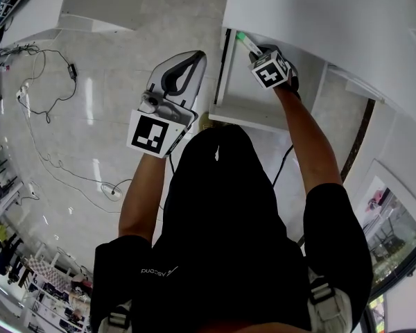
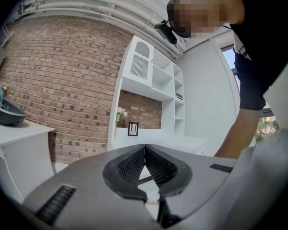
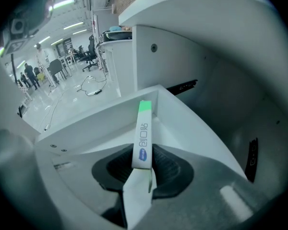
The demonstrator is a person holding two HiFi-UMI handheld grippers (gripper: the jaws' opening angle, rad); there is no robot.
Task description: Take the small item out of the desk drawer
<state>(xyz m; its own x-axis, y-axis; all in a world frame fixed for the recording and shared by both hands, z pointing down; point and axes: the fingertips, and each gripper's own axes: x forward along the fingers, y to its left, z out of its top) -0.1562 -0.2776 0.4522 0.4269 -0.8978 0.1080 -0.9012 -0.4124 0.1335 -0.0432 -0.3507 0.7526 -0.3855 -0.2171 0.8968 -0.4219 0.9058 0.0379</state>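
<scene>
A small narrow white box with a green end (image 3: 144, 131) stands between the pads of my right gripper (image 3: 144, 151), which press on both its sides. In the head view that right gripper (image 1: 254, 51) reaches into the open white drawer (image 1: 246, 108) under the white desk (image 1: 319, 12), and the box's green end (image 1: 241, 38) sticks out past the jaws. The drawer's wall (image 3: 96, 121) lies just below and behind the box. My left gripper (image 1: 191, 62) hangs over the floor left of the drawer, shut with nothing in it, its pads (image 2: 134, 164) touching.
Cables (image 1: 48, 109) trail over the glossy floor at left. White furniture (image 1: 90, 5) stands at the far left. The left gripper view faces a brick wall, a white shelf unit (image 2: 153, 80) and a white table with a dark bowl (image 2: 7, 114).
</scene>
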